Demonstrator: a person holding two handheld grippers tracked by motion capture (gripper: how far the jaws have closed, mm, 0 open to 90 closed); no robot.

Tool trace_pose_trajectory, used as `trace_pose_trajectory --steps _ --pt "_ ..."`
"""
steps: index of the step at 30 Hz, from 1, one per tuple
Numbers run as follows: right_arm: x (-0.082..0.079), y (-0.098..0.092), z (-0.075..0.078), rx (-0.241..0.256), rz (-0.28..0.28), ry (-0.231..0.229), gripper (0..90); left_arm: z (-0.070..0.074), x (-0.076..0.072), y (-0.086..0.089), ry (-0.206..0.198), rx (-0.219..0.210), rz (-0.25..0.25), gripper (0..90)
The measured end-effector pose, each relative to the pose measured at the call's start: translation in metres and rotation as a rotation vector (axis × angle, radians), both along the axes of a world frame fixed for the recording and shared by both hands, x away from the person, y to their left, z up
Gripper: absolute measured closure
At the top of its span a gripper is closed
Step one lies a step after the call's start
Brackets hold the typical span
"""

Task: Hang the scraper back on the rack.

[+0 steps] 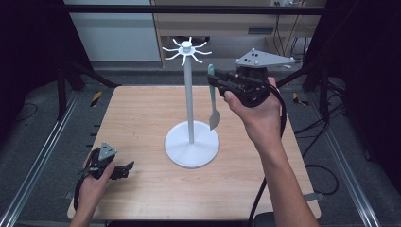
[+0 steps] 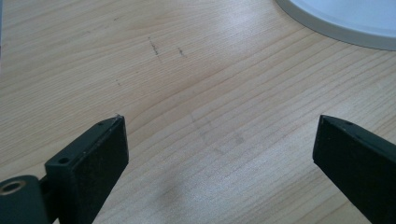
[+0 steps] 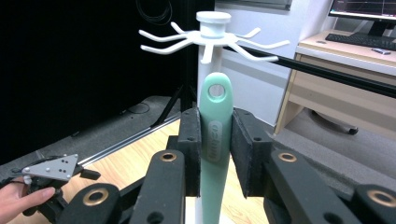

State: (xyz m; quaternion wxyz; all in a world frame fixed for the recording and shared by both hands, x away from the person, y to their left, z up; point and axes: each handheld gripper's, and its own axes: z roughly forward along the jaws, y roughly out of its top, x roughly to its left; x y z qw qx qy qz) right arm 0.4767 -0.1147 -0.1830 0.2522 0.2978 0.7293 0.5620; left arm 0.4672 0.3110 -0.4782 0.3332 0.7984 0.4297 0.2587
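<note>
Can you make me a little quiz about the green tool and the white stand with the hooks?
1. True or false: the right gripper is shut on the green spatula.
2. Where does the left gripper rest: A) on the hook stand, B) low over the wooden table, C) on the spatula?
3. Fill in: the hole in the spatula's handle is just below the stand's white ____.

Key: 1 true; 2 B; 3 hooks.

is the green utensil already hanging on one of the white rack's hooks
No, the right gripper holds the green utensil by its handle, below the hooks.
</note>
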Motion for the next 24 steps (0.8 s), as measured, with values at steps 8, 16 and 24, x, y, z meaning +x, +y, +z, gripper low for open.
trace_pose_trajectory --steps 8,16,24 --pt "-0.001 0.007 0.005 -0.012 0.002 -0.002 74.6 0.0 -0.001 -0.001 0.0 0.006 -0.002 3.2" --pt "0.005 0.007 0.005 -0.011 0.009 0.007 74.5 -0.001 0.0 -0.003 0.004 0.008 -0.006 3.2" --pt "0.009 0.016 0.007 -0.017 0.012 0.009 74.5 -0.001 -0.001 0.0 -0.001 0.0 0.008 3.2"
